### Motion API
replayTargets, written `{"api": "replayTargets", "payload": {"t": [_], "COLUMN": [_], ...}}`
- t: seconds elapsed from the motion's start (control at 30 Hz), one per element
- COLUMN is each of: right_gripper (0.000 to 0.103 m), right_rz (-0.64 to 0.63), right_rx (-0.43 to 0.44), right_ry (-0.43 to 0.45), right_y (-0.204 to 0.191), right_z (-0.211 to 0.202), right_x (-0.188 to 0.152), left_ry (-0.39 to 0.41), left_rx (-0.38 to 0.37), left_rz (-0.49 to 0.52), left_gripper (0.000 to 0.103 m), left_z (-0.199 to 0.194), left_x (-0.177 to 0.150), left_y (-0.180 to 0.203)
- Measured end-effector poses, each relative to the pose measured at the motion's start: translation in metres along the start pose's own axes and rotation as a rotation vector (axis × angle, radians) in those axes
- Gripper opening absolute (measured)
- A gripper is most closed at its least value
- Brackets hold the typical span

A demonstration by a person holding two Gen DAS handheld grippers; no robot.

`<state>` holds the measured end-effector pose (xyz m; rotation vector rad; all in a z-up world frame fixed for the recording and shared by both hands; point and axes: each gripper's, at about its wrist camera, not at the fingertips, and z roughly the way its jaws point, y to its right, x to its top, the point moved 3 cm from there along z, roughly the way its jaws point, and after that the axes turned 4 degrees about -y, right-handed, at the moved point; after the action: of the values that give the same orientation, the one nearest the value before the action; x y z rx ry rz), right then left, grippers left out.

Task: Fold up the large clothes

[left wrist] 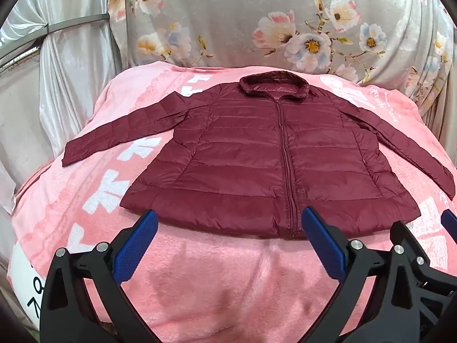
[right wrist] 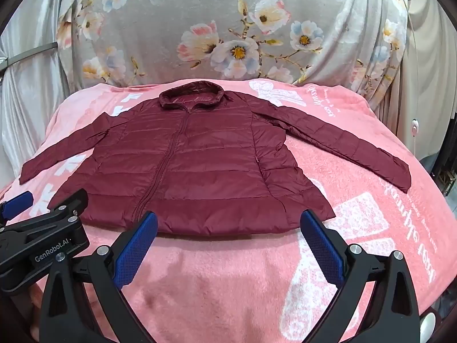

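Note:
A dark red quilted jacket [left wrist: 257,154] lies flat and zipped, front up, on a pink blanket [left wrist: 217,280], collar far, hem near, both sleeves spread out to the sides. It also shows in the right wrist view [right wrist: 200,165]. My left gripper [left wrist: 228,223] is open and empty, hovering just short of the hem near the zip. My right gripper [right wrist: 228,223] is open and empty, just short of the hem's right half. The right gripper's arm shows at the right edge of the left wrist view, and the left gripper body [right wrist: 42,243] at the left of the right wrist view.
The pink blanket [right wrist: 371,228] with white print covers the whole work surface. A grey floral cloth [left wrist: 257,23] hangs behind it. Silvery curtains [left wrist: 71,57] hang at the left. A white cable with a switch [right wrist: 414,128] hangs at the right.

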<state>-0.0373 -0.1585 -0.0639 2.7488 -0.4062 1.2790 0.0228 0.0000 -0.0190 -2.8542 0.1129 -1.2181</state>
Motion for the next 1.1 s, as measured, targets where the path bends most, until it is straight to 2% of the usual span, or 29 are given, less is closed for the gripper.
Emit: {"api": "replayTargets", "payload": {"t": [1.1], "right_gripper": [0.098], "right_rz": [-0.002], "right_rx": [-0.002], "right_ry": [-0.005], "right_y": [-0.0042], "right_z": [0.0007], "right_x": [-0.0028], "left_ry": [-0.013], "left_rx": [0.002], "left_rz": [0.001], "left_gripper": [0.098], "left_z": [0.0042], "left_x": [-0.0009], "left_y": [-0.0052]}}
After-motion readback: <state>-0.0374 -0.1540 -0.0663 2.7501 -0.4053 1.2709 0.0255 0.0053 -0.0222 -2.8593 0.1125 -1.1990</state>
